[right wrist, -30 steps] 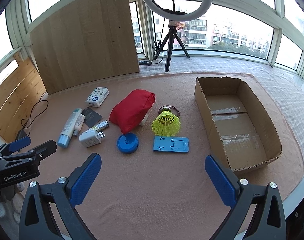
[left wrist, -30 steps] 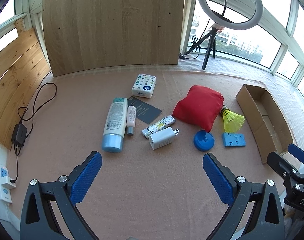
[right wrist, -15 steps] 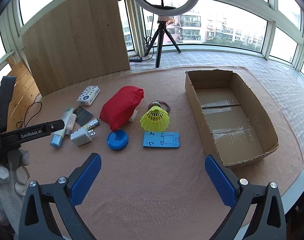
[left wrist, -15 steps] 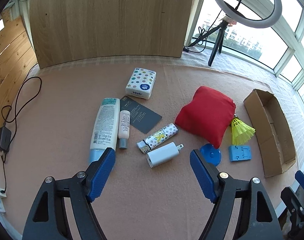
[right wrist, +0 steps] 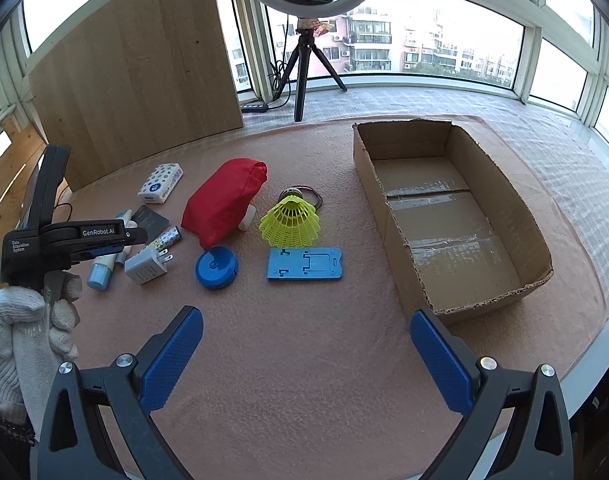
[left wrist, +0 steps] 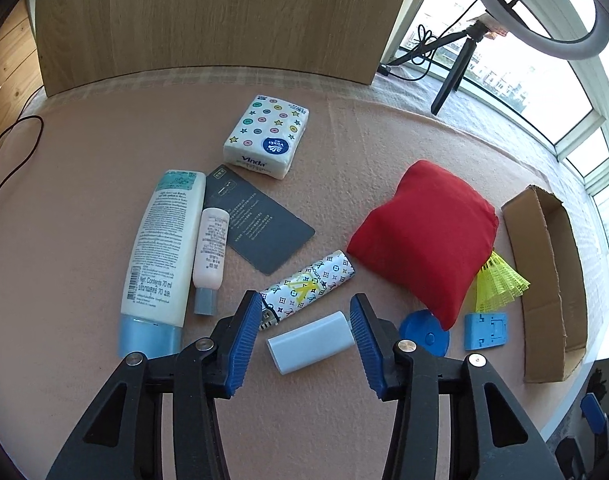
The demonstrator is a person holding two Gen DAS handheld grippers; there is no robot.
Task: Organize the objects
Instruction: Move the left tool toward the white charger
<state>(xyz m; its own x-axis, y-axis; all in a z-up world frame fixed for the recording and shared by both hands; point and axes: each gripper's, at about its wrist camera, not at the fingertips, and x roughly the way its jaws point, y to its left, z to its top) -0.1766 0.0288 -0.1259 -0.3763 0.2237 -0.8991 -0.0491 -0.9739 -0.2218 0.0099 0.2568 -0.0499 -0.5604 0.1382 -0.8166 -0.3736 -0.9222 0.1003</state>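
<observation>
The white charger (left wrist: 310, 342) lies flat on the pink surface (left wrist: 84, 364), its long axis running from lower left to upper right in the left wrist view, prongs toward the blue disc (left wrist: 424, 332). It sits between the blue pads of the left claw (left wrist: 304, 340), which is partly open around it; whether either pad touches it I cannot tell. The patterned lighter (left wrist: 308, 284) lies just beyond. The right claw (right wrist: 304, 360) hovers wide open and empty over bare surface, with the cardboard box (right wrist: 388, 208) ahead to its right.
</observation>
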